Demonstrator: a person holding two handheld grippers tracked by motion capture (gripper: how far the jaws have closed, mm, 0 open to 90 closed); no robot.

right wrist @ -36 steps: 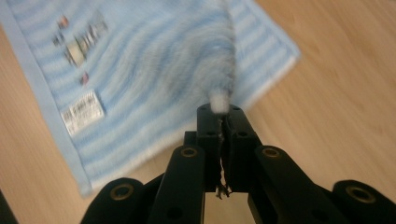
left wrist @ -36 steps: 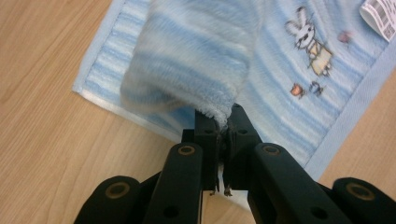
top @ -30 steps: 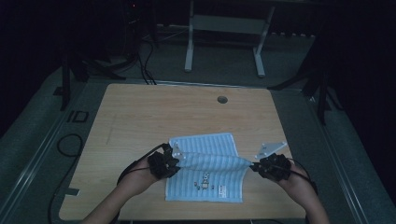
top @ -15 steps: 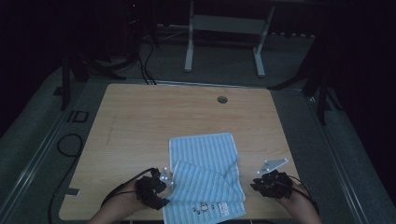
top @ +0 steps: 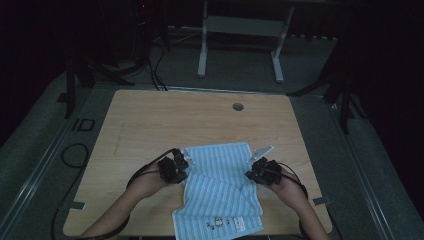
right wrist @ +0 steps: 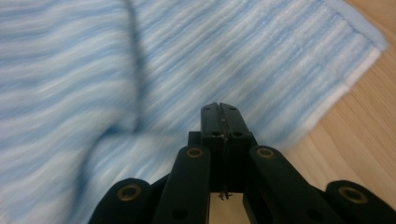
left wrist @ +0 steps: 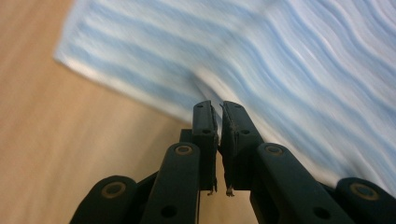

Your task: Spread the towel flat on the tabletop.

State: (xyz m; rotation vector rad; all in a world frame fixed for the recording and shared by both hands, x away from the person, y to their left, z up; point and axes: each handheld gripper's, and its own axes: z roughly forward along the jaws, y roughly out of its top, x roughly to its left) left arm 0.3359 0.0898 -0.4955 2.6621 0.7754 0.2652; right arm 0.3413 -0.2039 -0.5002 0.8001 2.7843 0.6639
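wooden table (top: 150, 125) amid dark room

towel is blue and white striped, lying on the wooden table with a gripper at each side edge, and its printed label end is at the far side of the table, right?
Not quite: the towel's printed end lies at the near edge of the table, by the person, as the high view shows. The rest holds: left gripper and right gripper are at its side edges.

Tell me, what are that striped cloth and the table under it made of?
The light blue and white striped cloth looks like soft woven terry towelling: ribbed, matte, creasing in folds. The light brown table looks like wood or wood-look laminate: fine grain lines, smooth flat surface.
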